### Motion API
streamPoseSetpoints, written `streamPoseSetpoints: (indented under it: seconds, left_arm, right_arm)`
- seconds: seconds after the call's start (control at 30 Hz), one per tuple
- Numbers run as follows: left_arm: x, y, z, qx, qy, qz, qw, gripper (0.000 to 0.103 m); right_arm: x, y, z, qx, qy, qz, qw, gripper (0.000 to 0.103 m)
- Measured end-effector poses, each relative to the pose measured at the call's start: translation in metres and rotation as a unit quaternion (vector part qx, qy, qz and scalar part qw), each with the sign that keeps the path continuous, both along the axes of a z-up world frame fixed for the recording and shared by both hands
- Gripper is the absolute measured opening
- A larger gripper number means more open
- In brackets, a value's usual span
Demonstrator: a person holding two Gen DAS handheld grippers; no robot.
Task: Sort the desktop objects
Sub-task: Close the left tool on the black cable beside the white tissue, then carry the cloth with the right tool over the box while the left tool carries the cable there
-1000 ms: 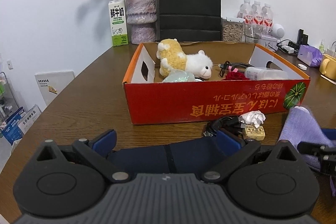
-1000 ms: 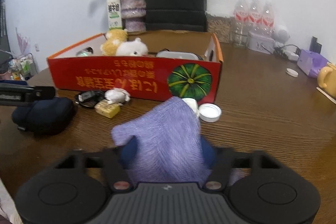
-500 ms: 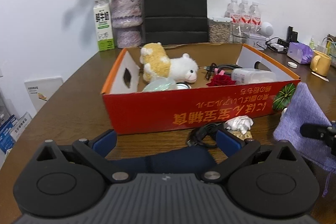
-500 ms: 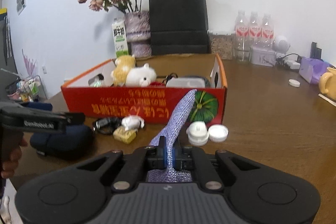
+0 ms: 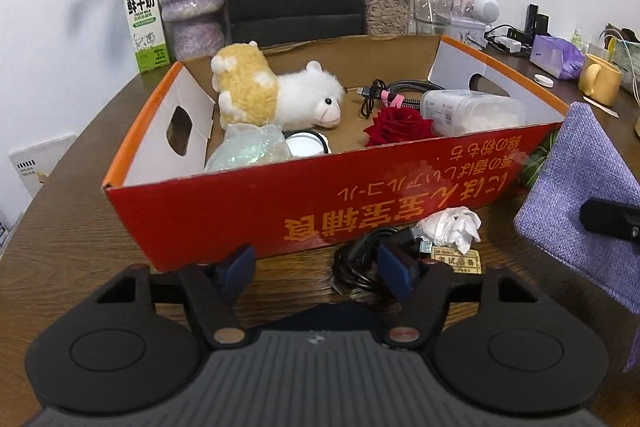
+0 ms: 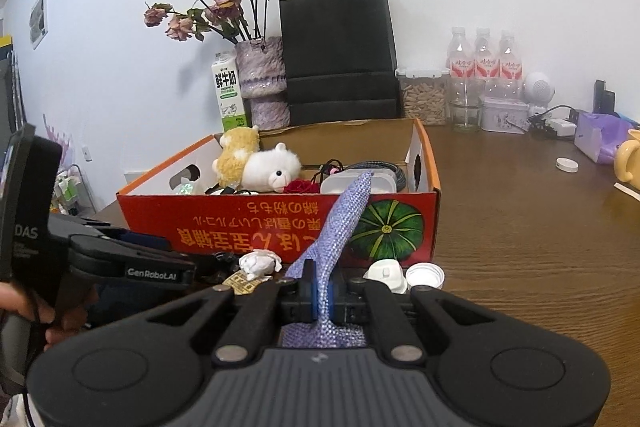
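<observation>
My right gripper (image 6: 320, 301) is shut on a purple woven cloth (image 6: 344, 223), which stands up edgewise from the pads in front of the red cardboard box (image 6: 224, 223). In the left wrist view the cloth (image 5: 580, 195) hangs at the right, with a right finger in front of it. My left gripper (image 5: 318, 263) is low over the table near the box front (image 5: 240, 211). Its jaws are closing on a navy pouch (image 5: 332, 315) that fills the gap between the fingers. The box holds a plush sheep (image 5: 280, 95), a red rose (image 5: 400, 121) and a clear case (image 5: 472, 111).
A crumpled tissue (image 5: 452, 225), a black cable (image 5: 360, 259) and a yellow tag (image 5: 460, 261) lie before the box. Two white caps (image 6: 404, 273) sit by its right corner. Vase, milk carton, black bag and bottles line the back; a yellow mug (image 5: 600, 79) stands right.
The right gripper shut on the cloth and raised it from flat to upright. The left gripper slid toward the box and its jaws narrowed around the pouch.
</observation>
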State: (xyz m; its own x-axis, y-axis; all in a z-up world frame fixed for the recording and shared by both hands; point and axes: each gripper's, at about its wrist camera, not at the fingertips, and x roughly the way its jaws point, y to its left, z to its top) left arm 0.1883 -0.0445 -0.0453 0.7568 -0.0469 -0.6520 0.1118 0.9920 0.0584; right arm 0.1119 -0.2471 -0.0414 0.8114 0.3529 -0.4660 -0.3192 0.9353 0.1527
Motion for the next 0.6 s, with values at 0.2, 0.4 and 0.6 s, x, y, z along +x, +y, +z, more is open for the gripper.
streamPoseSetpoints:
  seconds: [0.2, 0.4, 0.6]
  left_arm:
    - [-0.004, -0.003, 0.000, -0.022, 0.008, -0.033, 0.9992, 0.022]
    - [-0.012, -0.002, 0.004, -0.033, -0.008, -0.030, 0.9990, 0.017]
    - [-0.025, 0.003, 0.017, -0.041, -0.035, -0.028, 0.9982, 0.013]
  right_arm:
    - [-0.001, 0.001, -0.003, 0.004, 0.004, 0.004, 1.000, 0.004]
    - [-0.005, 0.003, -0.001, 0.005, 0.002, 0.010, 1.000, 0.004]
    - [-0.008, 0.006, 0.005, 0.005, -0.008, 0.013, 1.000, 0.004]
